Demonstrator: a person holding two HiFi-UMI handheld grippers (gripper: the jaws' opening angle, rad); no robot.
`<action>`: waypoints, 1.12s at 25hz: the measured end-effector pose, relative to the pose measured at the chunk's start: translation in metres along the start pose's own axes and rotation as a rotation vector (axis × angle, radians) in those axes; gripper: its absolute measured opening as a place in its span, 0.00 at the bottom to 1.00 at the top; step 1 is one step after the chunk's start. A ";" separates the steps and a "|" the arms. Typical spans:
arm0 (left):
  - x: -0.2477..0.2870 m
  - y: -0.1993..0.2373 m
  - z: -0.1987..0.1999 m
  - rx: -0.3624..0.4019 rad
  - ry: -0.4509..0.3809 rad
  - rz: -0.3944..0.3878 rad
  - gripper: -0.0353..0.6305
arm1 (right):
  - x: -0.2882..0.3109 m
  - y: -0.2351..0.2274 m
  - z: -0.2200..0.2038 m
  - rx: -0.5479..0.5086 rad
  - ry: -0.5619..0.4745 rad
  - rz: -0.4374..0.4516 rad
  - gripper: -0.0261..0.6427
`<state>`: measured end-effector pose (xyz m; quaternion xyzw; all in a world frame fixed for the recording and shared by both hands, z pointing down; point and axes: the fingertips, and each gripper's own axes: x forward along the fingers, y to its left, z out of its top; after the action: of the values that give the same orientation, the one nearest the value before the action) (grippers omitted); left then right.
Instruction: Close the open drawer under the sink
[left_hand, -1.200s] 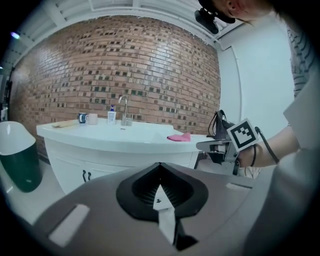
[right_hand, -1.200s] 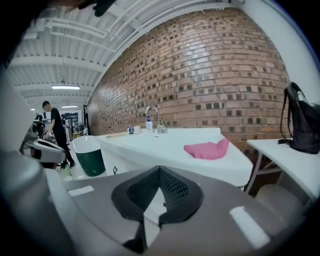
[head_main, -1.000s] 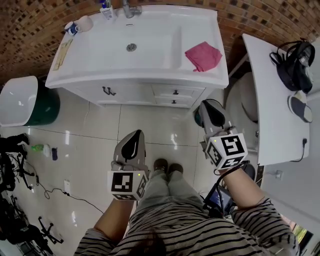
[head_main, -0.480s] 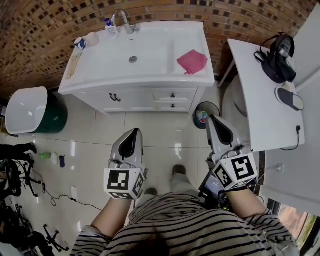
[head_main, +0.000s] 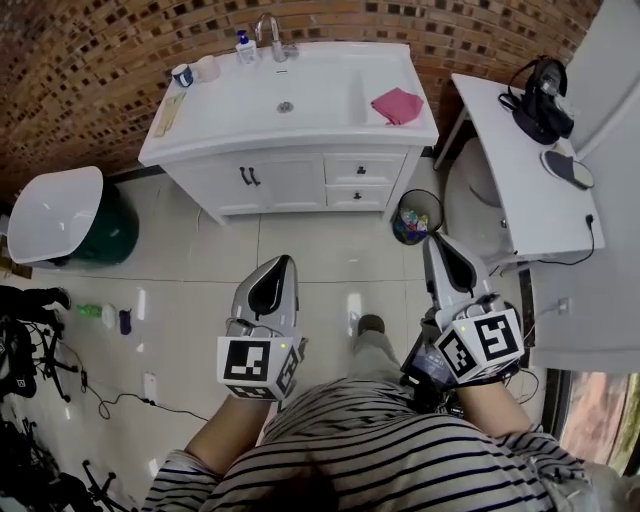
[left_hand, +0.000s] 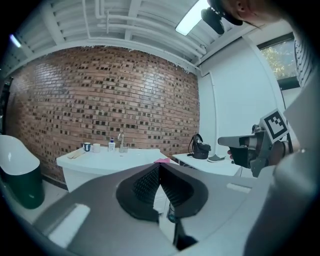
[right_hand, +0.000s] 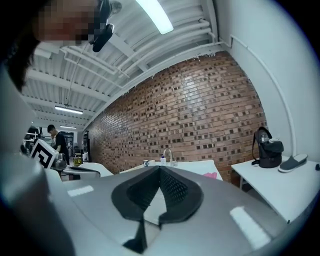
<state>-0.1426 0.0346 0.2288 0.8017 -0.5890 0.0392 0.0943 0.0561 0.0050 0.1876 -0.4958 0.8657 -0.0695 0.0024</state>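
Here, the left tongs (head_main: 280, 268) and right tongs (head_main: 440, 246) are pressed together, empty, well apart from the sink cabinet (head_main: 285, 185); a waste bin (head_main: 418, 217) stands beside its drawers (head_main: 363, 171).

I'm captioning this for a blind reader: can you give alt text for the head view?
Seen from above, a person in a striped shirt holds the left gripper and right gripper, both shut, over a tiled floor, facing a white sink cabinet against a brick wall. A pink cloth lies on its top.
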 end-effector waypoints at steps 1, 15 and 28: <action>-0.020 0.004 -0.002 0.002 -0.007 -0.007 0.08 | -0.011 0.018 0.000 0.001 -0.006 -0.004 0.04; -0.233 0.015 -0.016 -0.017 -0.045 -0.081 0.08 | -0.146 0.196 0.006 0.080 -0.003 0.070 0.04; -0.274 -0.040 -0.016 -0.014 -0.026 -0.060 0.08 | -0.202 0.205 0.013 0.029 -0.038 0.076 0.03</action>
<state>-0.1870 0.3059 0.1923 0.8187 -0.5661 0.0217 0.0936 -0.0166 0.2789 0.1362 -0.4638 0.8825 -0.0726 0.0286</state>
